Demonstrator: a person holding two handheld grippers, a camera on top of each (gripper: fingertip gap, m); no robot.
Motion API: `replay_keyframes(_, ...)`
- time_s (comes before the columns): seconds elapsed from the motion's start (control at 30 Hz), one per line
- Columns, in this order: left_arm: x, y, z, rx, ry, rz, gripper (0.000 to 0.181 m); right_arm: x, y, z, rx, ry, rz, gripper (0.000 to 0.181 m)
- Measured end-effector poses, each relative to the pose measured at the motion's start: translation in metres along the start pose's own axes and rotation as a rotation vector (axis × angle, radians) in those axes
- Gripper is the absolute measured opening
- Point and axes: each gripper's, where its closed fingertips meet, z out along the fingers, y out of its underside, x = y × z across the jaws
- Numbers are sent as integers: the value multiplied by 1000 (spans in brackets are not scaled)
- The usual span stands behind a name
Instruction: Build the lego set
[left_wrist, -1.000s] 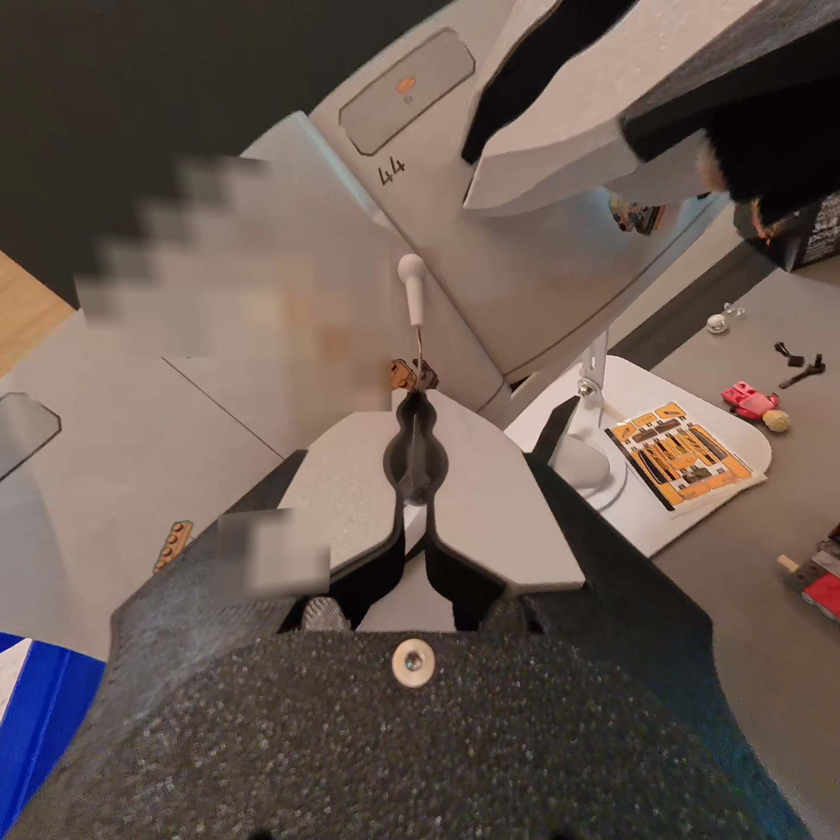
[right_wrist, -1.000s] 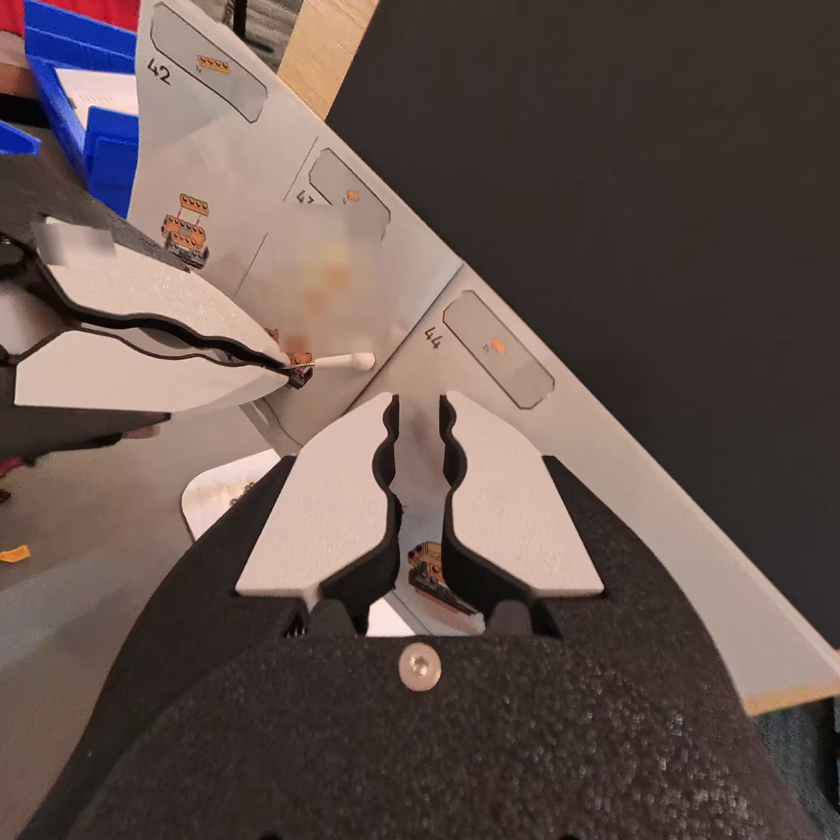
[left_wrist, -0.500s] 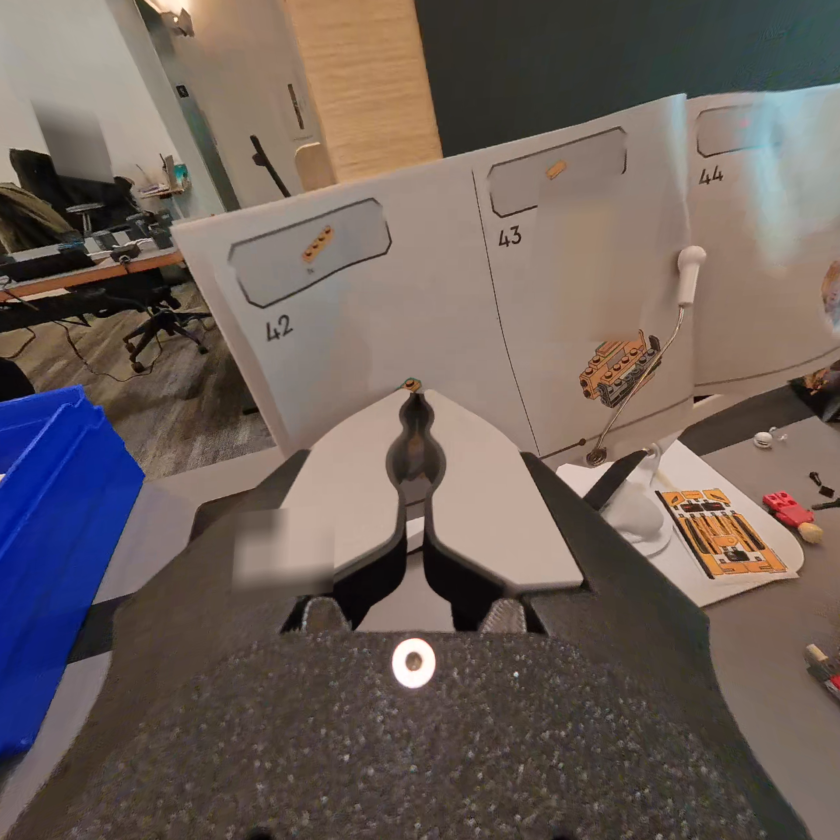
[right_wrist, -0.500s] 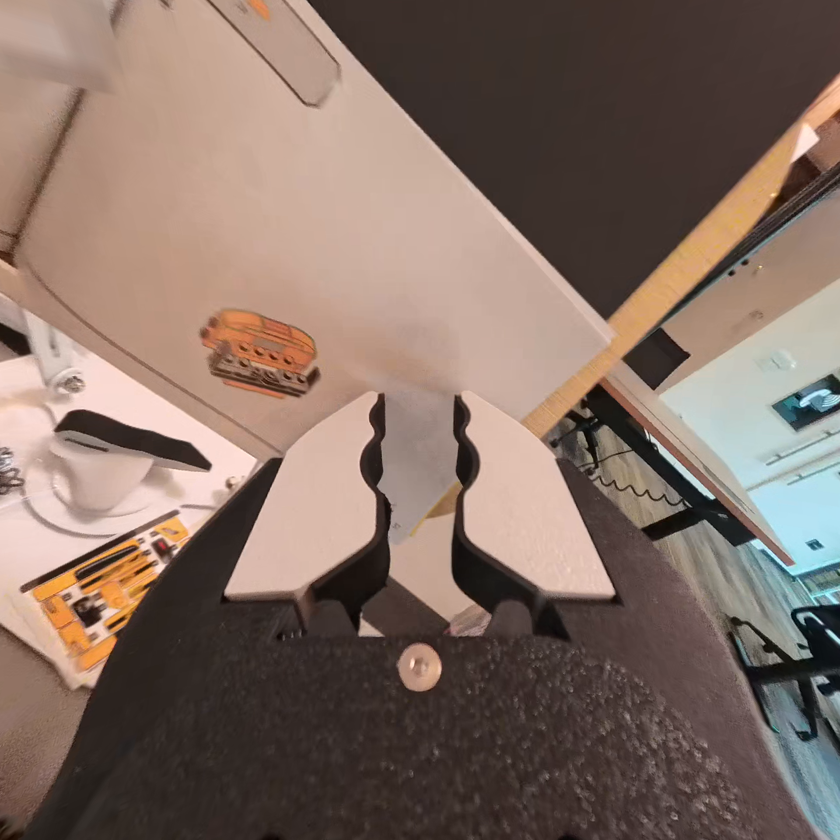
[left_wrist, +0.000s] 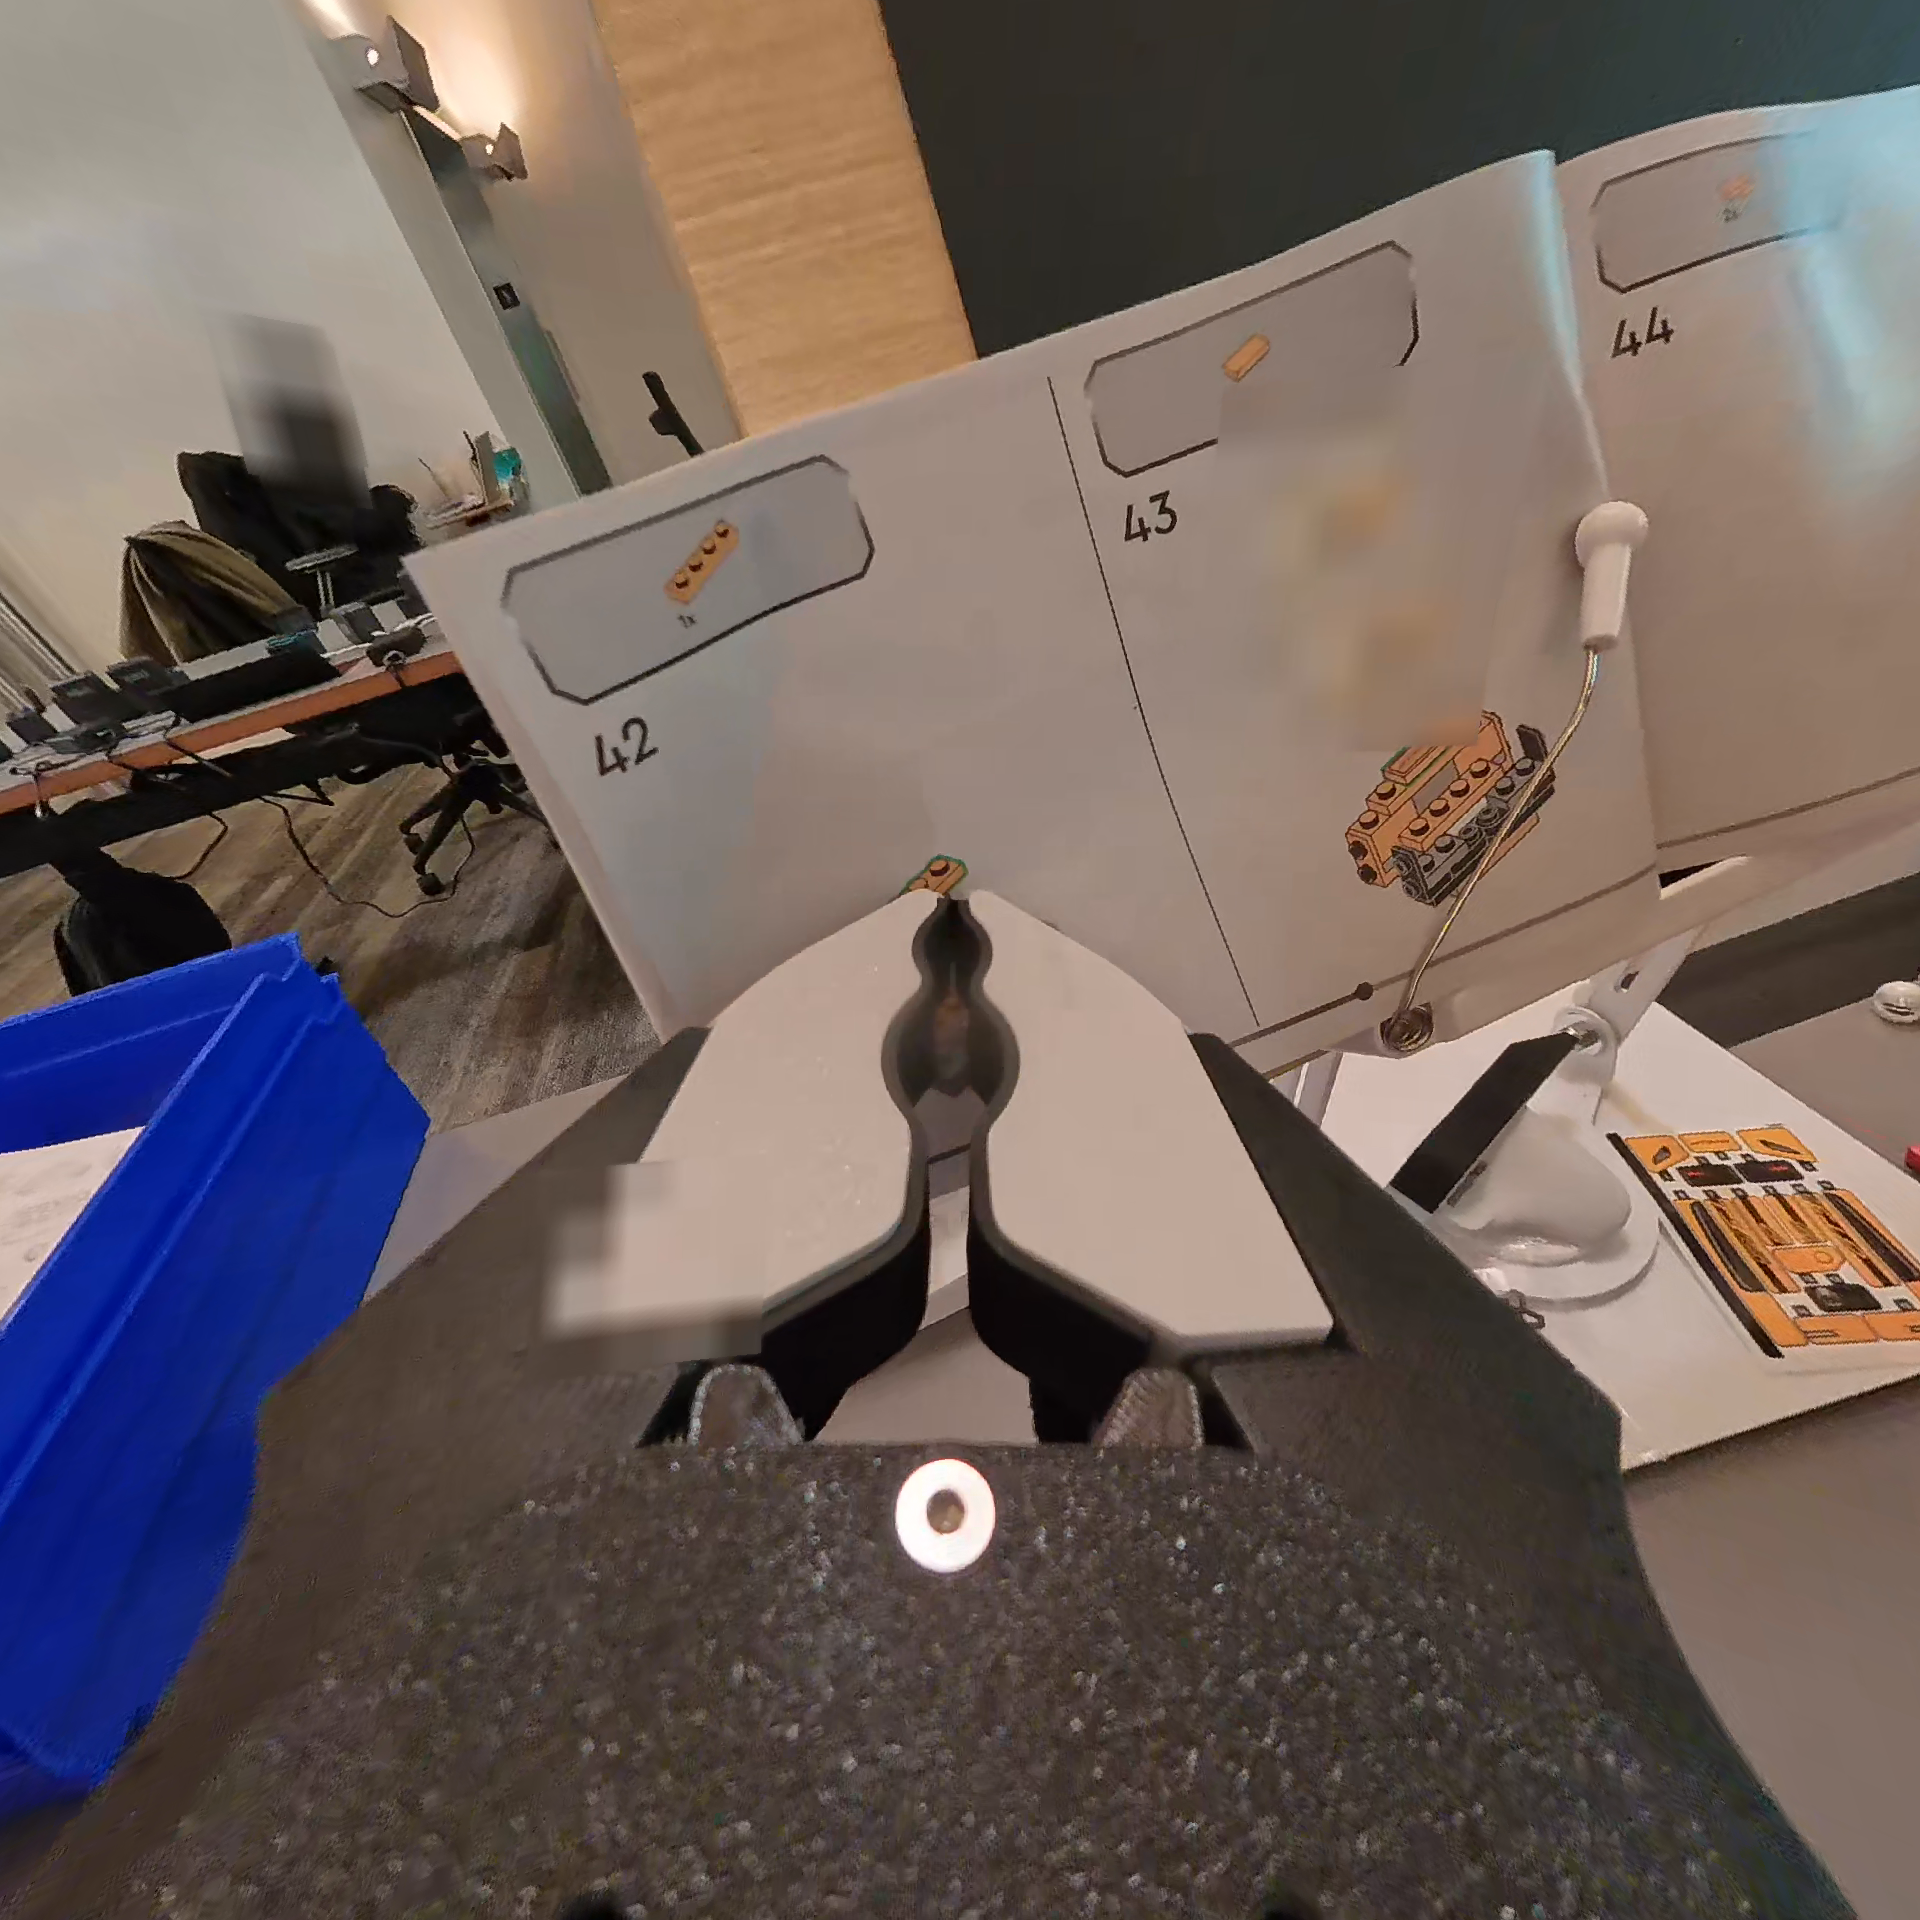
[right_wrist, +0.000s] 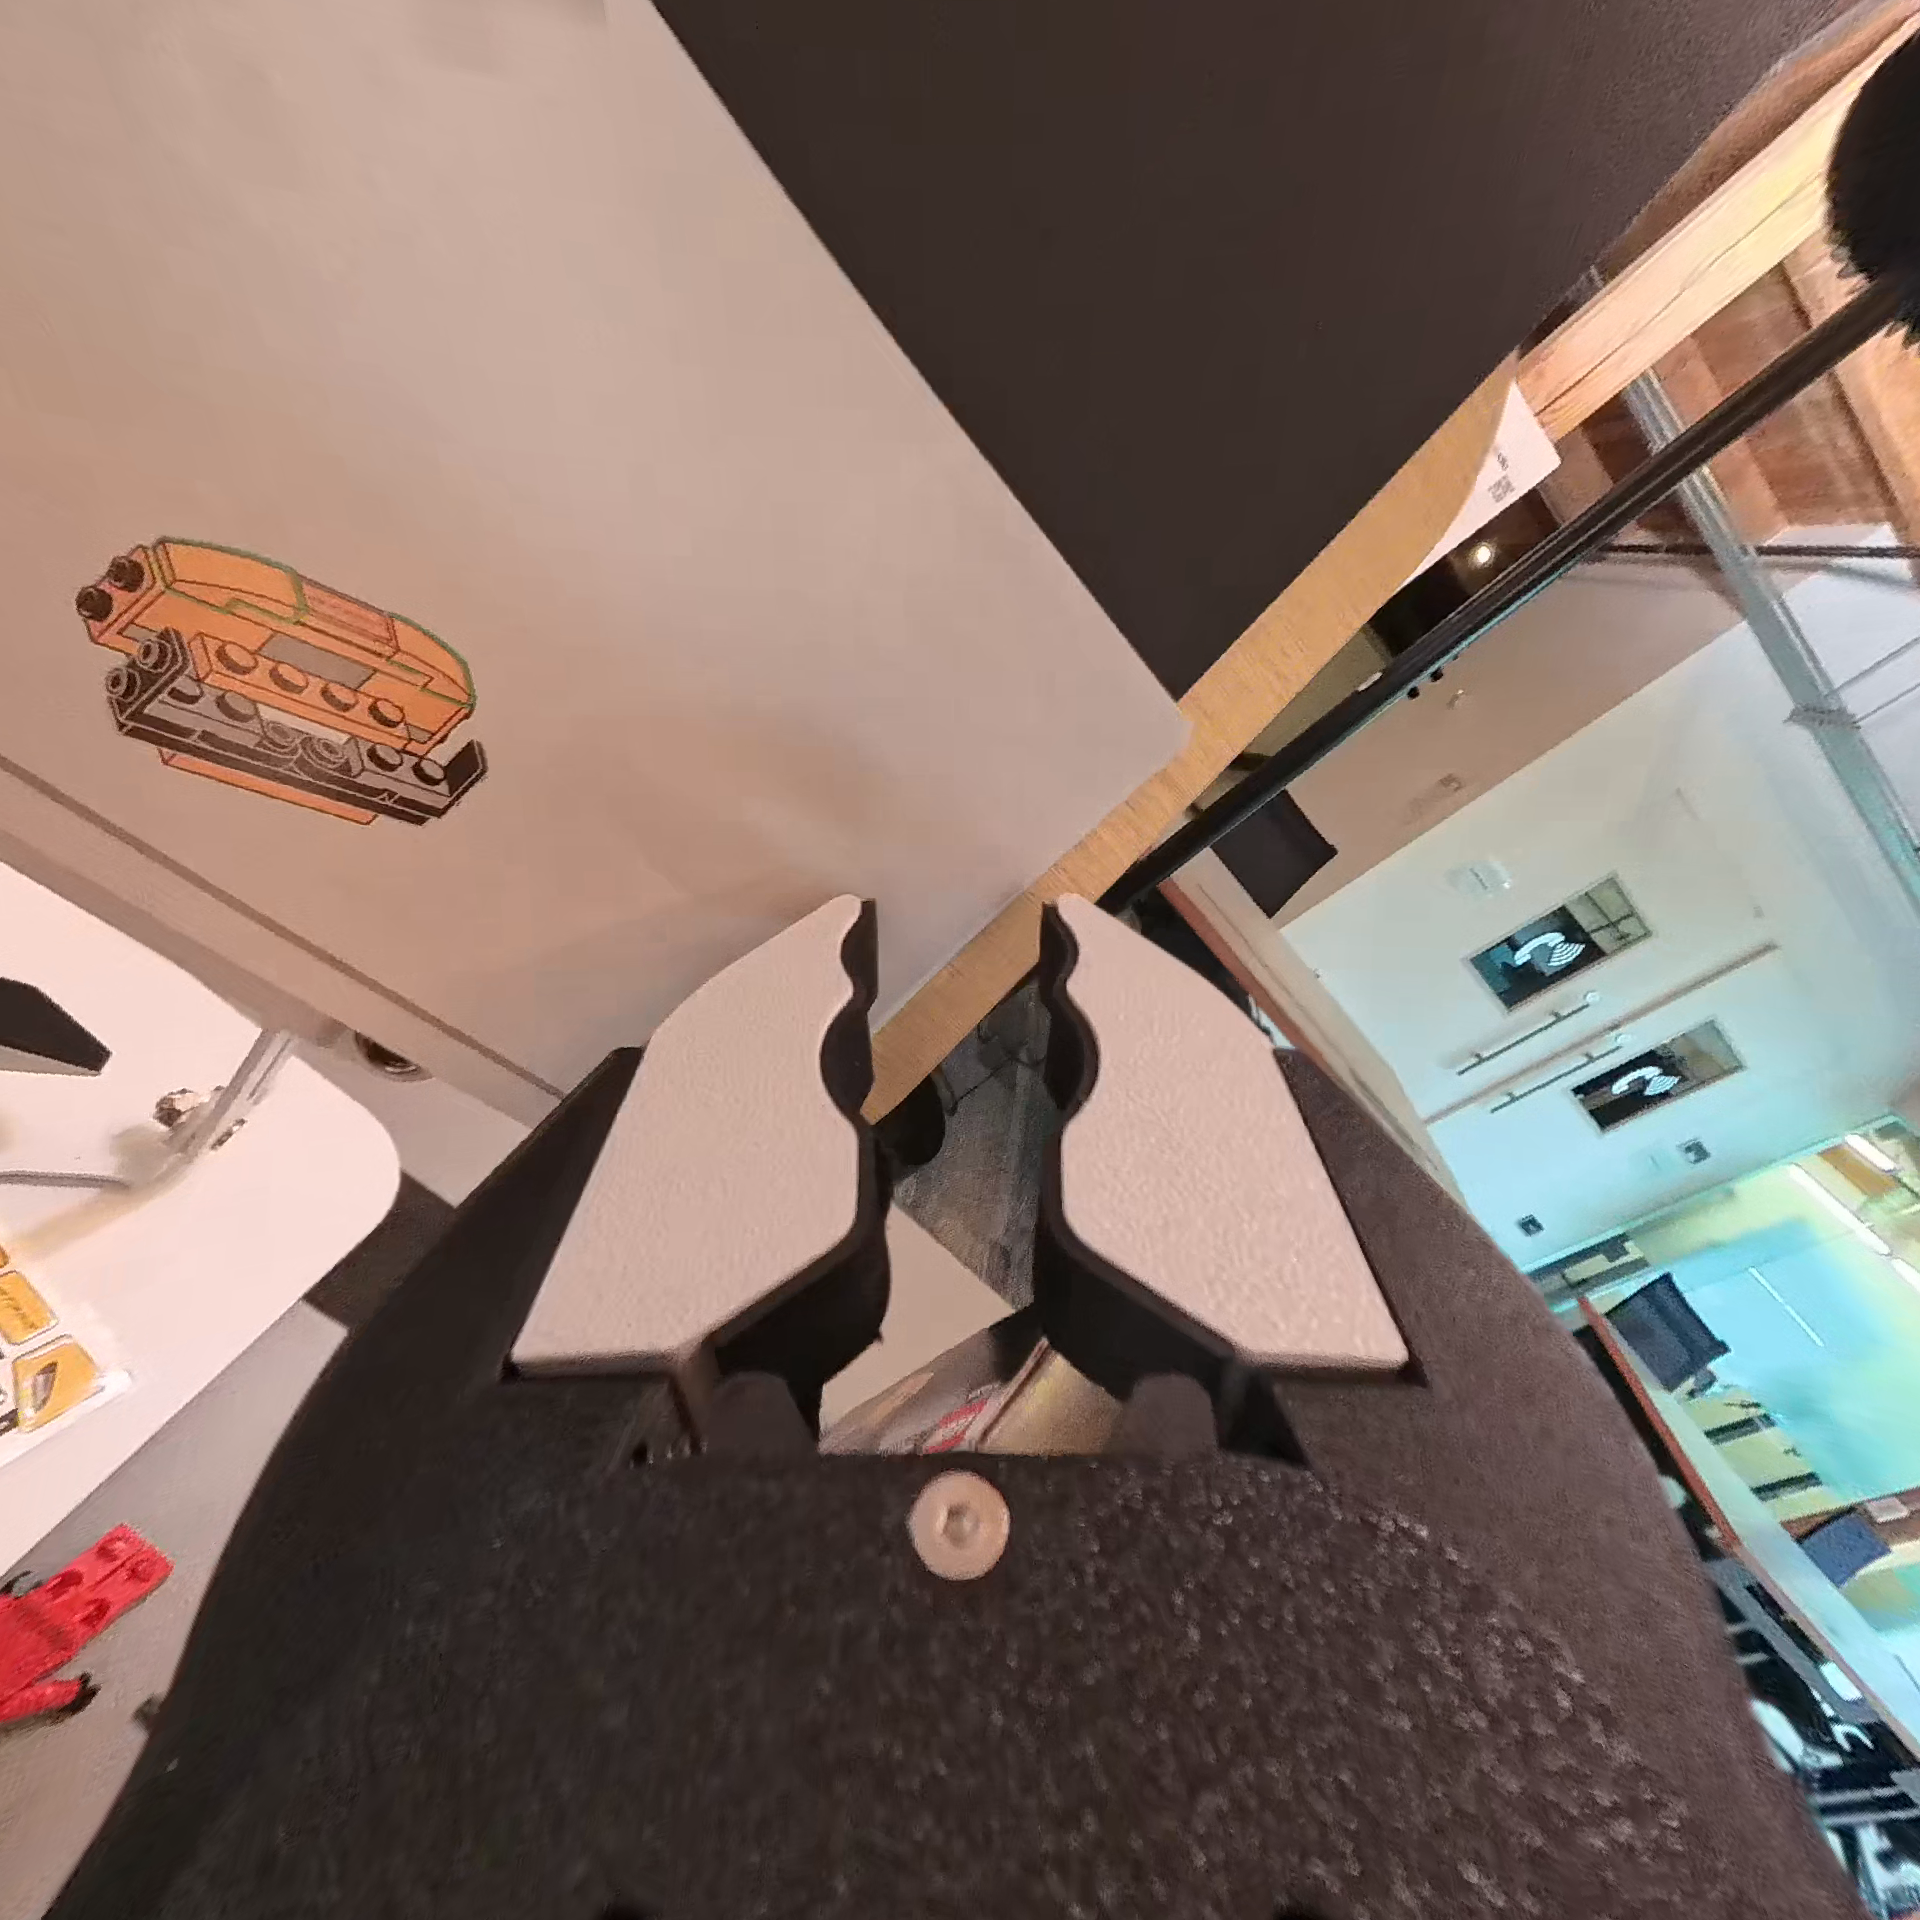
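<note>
L gripper (left_wrist: 948, 914): jaws closed, tips meet; something small and dark sits in the gap, can't tell what.
R gripper (right_wrist: 958, 925): jaws apart, nothing btwn, tilted up.
Instruction booklet (left_wrist: 935, 665): upright on white stand (left_wrist: 1558, 1226), directly ahead of L tips, blocks view behind.
Page clip (left_wrist: 1605, 561): on booklet's right page.
Sticker sheet (left_wrist: 1787, 1247): flat on stand base.
Blue bin (left_wrist: 177, 1195): left, paper inside.
Red lego pieces (right_wrist: 62, 1621): on table, lower left of R view.

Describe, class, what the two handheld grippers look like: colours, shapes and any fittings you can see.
Both the left gripper and the right gripper have a rough, speckled black body with one silver screw in the middle. Each carries two flat light-grey fingers with wavy black inner edges. No cables or sleeves show.
</note>
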Motion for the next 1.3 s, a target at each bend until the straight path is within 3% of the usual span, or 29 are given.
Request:
replay_keyframes(0.13, 1, 2, -3, 15, -11, 14, 0, -5, -2, -7, 34, 20, 28, 23)
replay_keyframes(0.2, 1, 3, -5, 17, -13, 24, 0, -17, -18, -19, 108, -54, 72, 24)
replay_keyframes(0.33, 1, 3, -4, 21, -12, 24, 0, -77, -55, -50, 238, -300, -10, 8)
replay_keyframes(0.43, 1, 3, -3, 23, -19, 26, 1, -111, -53, -45, 182, -352, -131, 1)
replay_keyframes(0.57, 2, 5, -3, 14, -9, 23, 4, -109, -47, -29, 100, -421, -83, 0)
replay_keyframes(0.67, 2, 4, -3, 19, -5, 39, 4, -96, -39, -19, 44, -412, -183, 0)
replay_keyframes(0.97, 4, 3, -6, 25, 3, 37, 8, -95, -27, -29, 20, -491, -32, 1)
replay_keyframes(1.13, 6, -1, -15, 38, 18, 9, 11, -85, -26, -52, 71, -527, 185, 6)
replay_keyframes(1.3, 11, -5, -37, 104, 31, -117, 2, -61, -31, -96, 196, -453, 446, 6)
